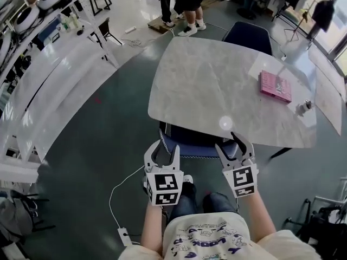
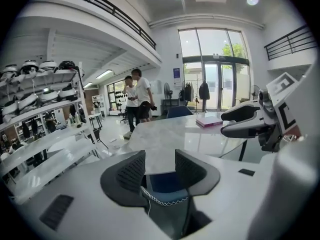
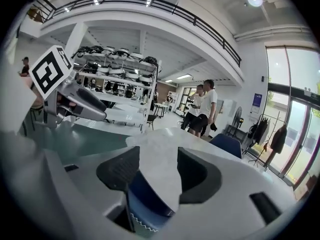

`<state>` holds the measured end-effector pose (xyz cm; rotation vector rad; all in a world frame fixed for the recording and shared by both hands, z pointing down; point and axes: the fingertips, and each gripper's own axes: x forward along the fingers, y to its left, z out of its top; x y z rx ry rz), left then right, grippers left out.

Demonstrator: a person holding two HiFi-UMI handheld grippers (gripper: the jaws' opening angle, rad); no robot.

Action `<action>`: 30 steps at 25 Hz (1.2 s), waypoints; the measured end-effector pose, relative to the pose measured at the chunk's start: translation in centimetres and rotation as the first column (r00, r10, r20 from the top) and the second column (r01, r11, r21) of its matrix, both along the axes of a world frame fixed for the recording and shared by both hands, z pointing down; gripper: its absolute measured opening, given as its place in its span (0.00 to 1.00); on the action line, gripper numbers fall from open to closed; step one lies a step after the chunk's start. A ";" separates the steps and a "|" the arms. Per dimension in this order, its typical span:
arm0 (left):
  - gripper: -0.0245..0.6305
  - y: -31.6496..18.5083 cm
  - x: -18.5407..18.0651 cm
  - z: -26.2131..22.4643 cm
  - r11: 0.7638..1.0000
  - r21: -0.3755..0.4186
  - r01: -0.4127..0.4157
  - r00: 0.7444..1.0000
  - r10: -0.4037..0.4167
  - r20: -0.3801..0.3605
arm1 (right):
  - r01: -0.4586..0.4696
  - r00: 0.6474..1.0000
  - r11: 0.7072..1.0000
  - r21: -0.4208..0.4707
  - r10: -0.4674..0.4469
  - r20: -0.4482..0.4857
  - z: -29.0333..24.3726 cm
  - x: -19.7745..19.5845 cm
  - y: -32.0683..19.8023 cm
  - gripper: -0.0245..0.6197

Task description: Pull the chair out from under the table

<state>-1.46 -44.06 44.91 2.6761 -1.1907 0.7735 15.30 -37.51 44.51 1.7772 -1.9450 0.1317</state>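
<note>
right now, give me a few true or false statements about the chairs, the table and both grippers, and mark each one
1. The left gripper and the right gripper both have their jaws apart, with nothing clamped. True.
2. The near blue chair stands fully clear of the table. False: it is tucked under the table's near edge, with only its back part showing.
3. A pink book lies on the right part of the table top. True.
4. The second blue chair stands at the table's left side. False: it stands at the far side, towards the right.
</note>
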 end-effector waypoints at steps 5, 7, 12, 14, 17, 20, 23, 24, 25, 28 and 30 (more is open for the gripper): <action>0.36 -1.0 1.5 1.6 0.994 -0.027 -0.105 0.993 0.106 0.047 | 0.001 1.000 0.997 -0.079 -0.003 -0.023 2.2 0.1 0.0 0.42; 0.36 -1.0 2.1 2.6 0.988 -0.037 -0.149 0.985 0.152 0.078 | 0.006 1.000 0.994 -0.107 -0.010 -0.028 3.1 0.1 0.0 0.42; 0.37 0.2 3.5 5.7 0.966 -0.071 -0.248 0.953 0.256 0.160 | 0.033 0.999 0.984 -0.173 -0.040 -0.036 5.6 0.4 0.7 0.43; 0.37 1.0 4.0 6.9 0.955 -0.096 -0.279 0.939 0.293 0.182 | 0.050 0.998 0.979 -0.198 -0.058 -0.036 6.5 0.6 1.2 0.43; 0.39 2.0 4.5 8.4 0.939 -0.126 -0.321 0.916 0.342 0.209 | 0.080 0.995 0.969 -0.234 -0.091 -0.036 7.8 0.6 1.5 0.43; 0.41 3.0 4.7 9.8 0.920 -0.156 -0.360 0.888 0.389 0.243 | 0.121 0.990 0.953 -0.279 -0.135 -0.033 9.2 0.2 2.0 0.43; 0.42 3.4 4.9 11.2 0.902 -0.179 -0.393 0.858 0.429 0.282 | 0.162 0.981 0.930 -0.331 -0.189 -0.050 10.7 -0.1 2.4 0.43; 0.42 3.6 5.0 11.7 0.896 -0.183 -0.404 0.846 0.442 0.299 | 0.173 0.977 0.921 -0.348 -0.206 -0.059 11.3 -0.2 2.6 0.43; 0.42 3.7 5.1 12.2 0.890 -0.186 -0.416 0.832 0.455 0.318 | 0.184 0.972 0.913 -0.365 -0.223 -0.069 11.9 -0.3 2.8 0.43; 0.42 3.9 5.5 13.3 0.873 -0.184 -0.452 0.789 0.487 0.374 | 0.208 0.957 0.886 -0.414 -0.272 -0.101 13.5 -0.4 3.3 0.43; 0.42 4.0 5.9 13.9 0.859 -0.191 -0.475 0.764 0.510 0.395 | 0.218 0.946 0.868 -0.445 -0.300 -0.123 14.5 -0.5 3.5 0.43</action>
